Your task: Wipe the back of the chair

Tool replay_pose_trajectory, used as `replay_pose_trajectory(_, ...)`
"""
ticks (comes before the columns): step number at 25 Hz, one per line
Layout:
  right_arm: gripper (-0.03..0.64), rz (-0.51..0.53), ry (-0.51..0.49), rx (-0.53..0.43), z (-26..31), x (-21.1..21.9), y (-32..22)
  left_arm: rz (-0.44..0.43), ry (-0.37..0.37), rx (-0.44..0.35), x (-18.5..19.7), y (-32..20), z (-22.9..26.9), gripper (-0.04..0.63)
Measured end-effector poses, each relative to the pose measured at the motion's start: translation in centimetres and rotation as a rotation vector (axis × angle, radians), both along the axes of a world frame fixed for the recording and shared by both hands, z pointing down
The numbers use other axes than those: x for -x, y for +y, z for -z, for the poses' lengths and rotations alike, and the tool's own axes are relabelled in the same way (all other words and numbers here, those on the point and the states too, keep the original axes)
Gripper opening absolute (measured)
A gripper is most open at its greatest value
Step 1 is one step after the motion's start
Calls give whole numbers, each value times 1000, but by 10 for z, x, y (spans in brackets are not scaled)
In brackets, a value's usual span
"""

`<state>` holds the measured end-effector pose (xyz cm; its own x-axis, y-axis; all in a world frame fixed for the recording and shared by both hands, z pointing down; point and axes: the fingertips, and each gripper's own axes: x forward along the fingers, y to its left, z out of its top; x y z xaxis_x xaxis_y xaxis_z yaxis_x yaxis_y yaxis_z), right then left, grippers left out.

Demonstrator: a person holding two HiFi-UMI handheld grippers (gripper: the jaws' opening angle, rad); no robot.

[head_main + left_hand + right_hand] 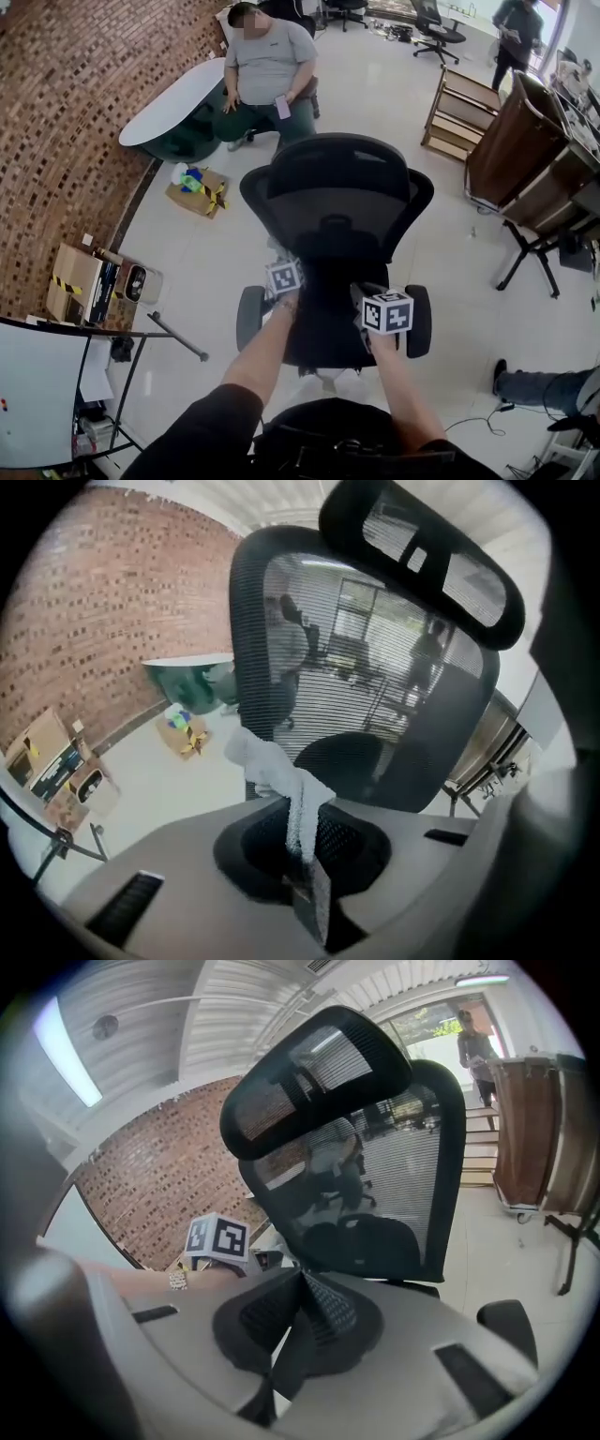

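1. Chair (pixel 336 216): black office model with a mesh backrest and a headrest (pixel 314 1077) on top, standing on pale floor mid-room. The head view looks down on its rear side, with one armrest (pixel 250 316) out to the left and another to the right.
2. Left gripper (pixel 302 841): jaws closed onto a white cloth (pixel 272 766). The cloth is pinched between the pads, and its bunched free end sticks out ahead and up to the left.
3. Cloth's free end lines up with the lower left edge of the backrest frame (pixel 246 649) in the left gripper view. Can't tell whether it touches the frame.
4. Right gripper (pixel 314 1290): jaws pressed together tip to tip, nothing between them. It faces the rear of the mesh from low down. The left gripper's marker cube (pixel 217 1238) shows just to its left.
5. Head view: both grippers are held low behind the chair, near the bottom of the backrest and between the armrests. The left one is by the left edge, the right one nearer the right armrest. Two forearms reach in from the bottom of the frame.
6. Surroundings:
   - A seated person (pixel 270 70) is beyond the chair, beside a white oval table (pixel 173 98).
   - A brick wall (pixel 75 112) runs along the left.
   - A cardboard box (pixel 197 192) lies on the floor.
   - A wooden shelf (pixel 459 112) stands at right.
   - A second person (pixel 516 33) stands far off at top right.
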<state>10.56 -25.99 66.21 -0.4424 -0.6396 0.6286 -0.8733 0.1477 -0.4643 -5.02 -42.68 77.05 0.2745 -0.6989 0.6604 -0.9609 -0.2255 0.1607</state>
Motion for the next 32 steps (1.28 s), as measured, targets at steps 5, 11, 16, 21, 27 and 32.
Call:
replay_pose_trajectory(5,2,-76,20,20,-5,-34,21,-208,126,69,-142,4,-11,26)
replay_pose_trajectory(11,2,-217,41,36,-6,-100,53,-490,268,8,-289,50,27,26)
replay_pose_trajectory(16,2,-268,42,36,-4,-126,64,-653,405,-52,-339,85,75,26)
replay_pose_trajectory(21,2,-245,40,14,1,-122,51,-519,371,-73,-283,73,97,26)
replay_pose_trajectory(27,2,-130,48,-36,18,-76,22,-306,248,-137,-160,77,131,26)
replay_pose_trajectory(32,2,12,87,-116,58,-9,-14,-223,127,-270,-103,76,189,26)
